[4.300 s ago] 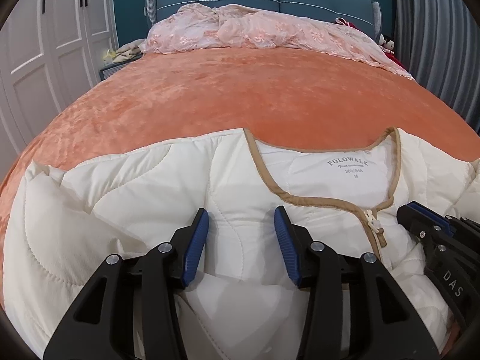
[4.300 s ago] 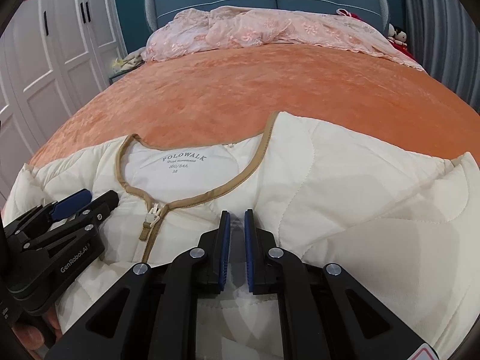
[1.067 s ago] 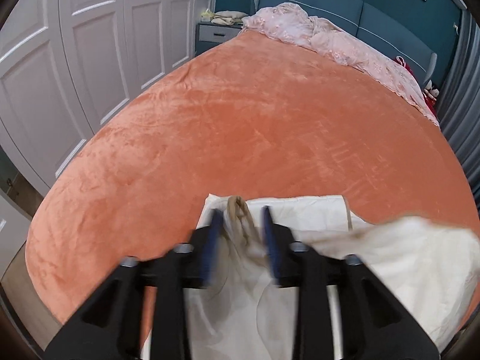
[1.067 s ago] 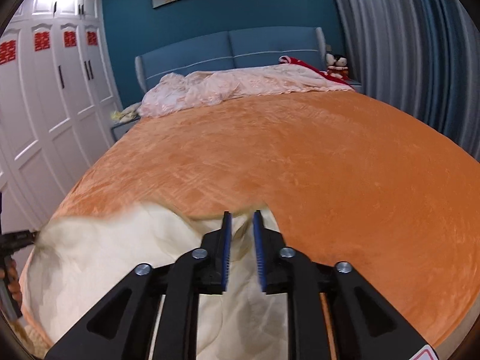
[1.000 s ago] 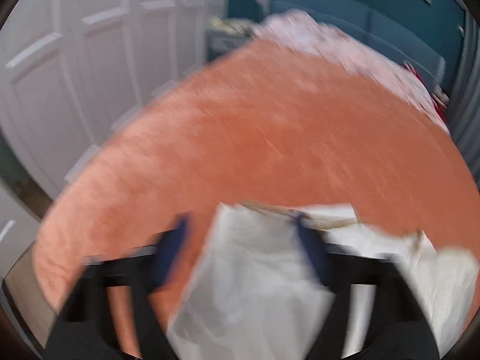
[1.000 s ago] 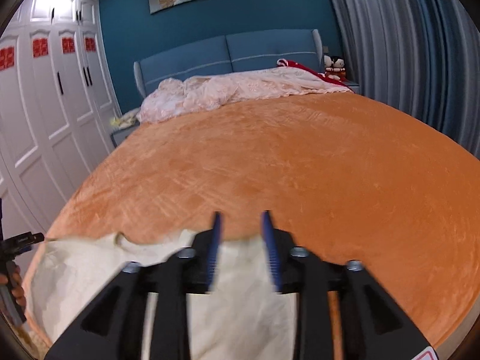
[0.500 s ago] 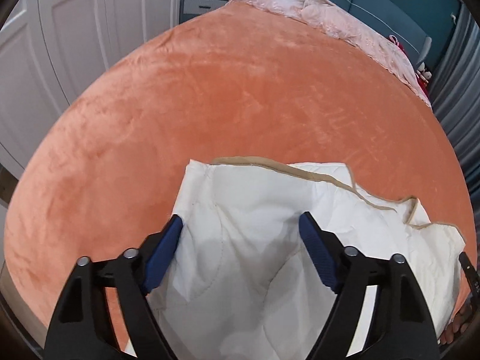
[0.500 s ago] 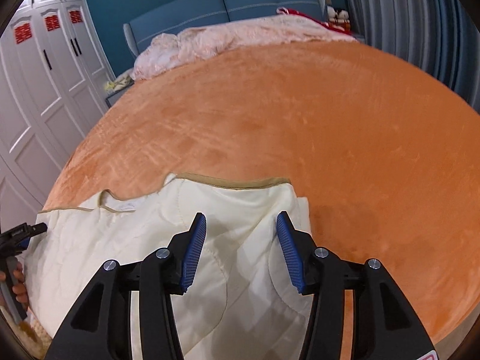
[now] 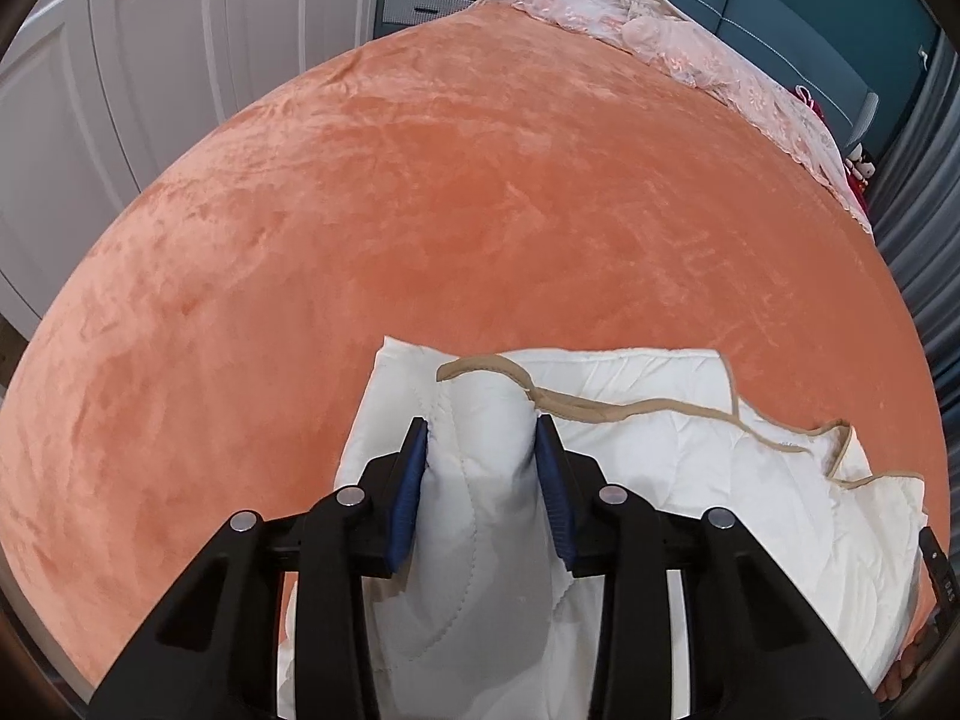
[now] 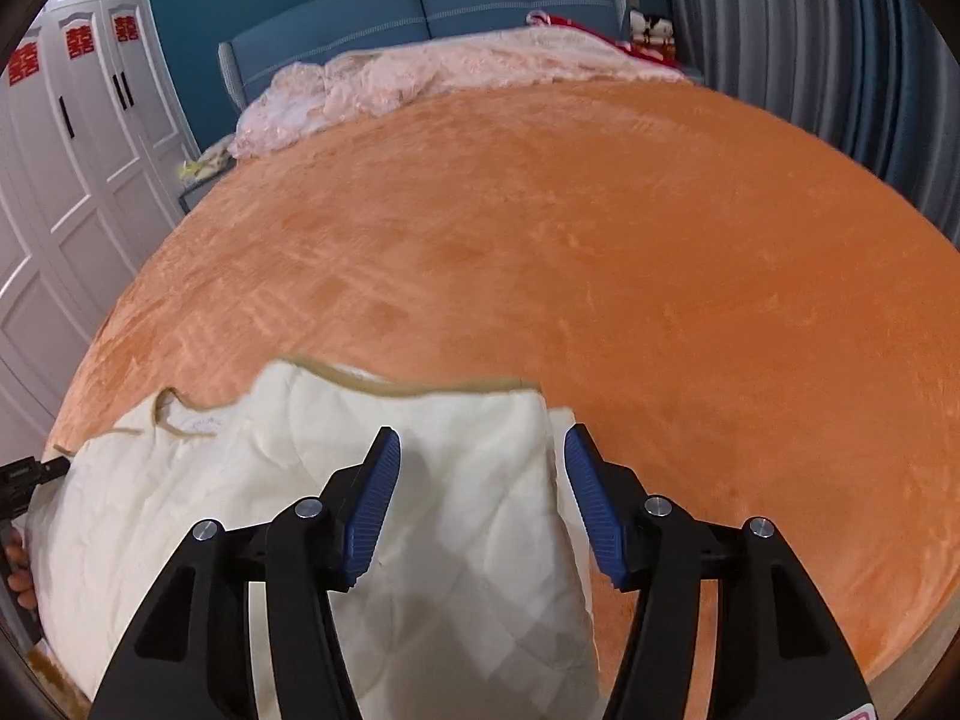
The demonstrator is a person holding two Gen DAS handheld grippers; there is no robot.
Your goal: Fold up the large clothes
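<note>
On the left side, our left claw [image 9: 483, 462] has its blue pads [image 9: 410, 495] pressed on a raised fold of the cream quilted jacket [image 9: 660, 450], near the jacket's left edge. The jaws are about half closed, with thick padded cloth bunched between them, so we judge this as a grip and not only a touch. The jacket lies on the near part of the orange bed [image 9: 480, 210], already doubled over, with its tan trim [image 9: 600, 411] running along the far edge.

To do this step well, we think we must take all the layers in the left claw, not only the top one; the padding is thick and springy, so a shallow bite can slip out.

On the right side, our right claw [image 10: 480, 468] is wide open and holds nothing. Its pads stand on both sides of the jacket's right edge [image 10: 549, 480], one pad over the cloth and the other just beside the edge, over the bedcover. Before closing, we should bring this claw a little to the left and lower, so both pads meet cloth. Then both claws can lift at the same height and carry the fold evenly, which keeps the trim line straight. The pink bedding [image 10: 420, 78] at the far end is well apart and does not disturb us.
</note>
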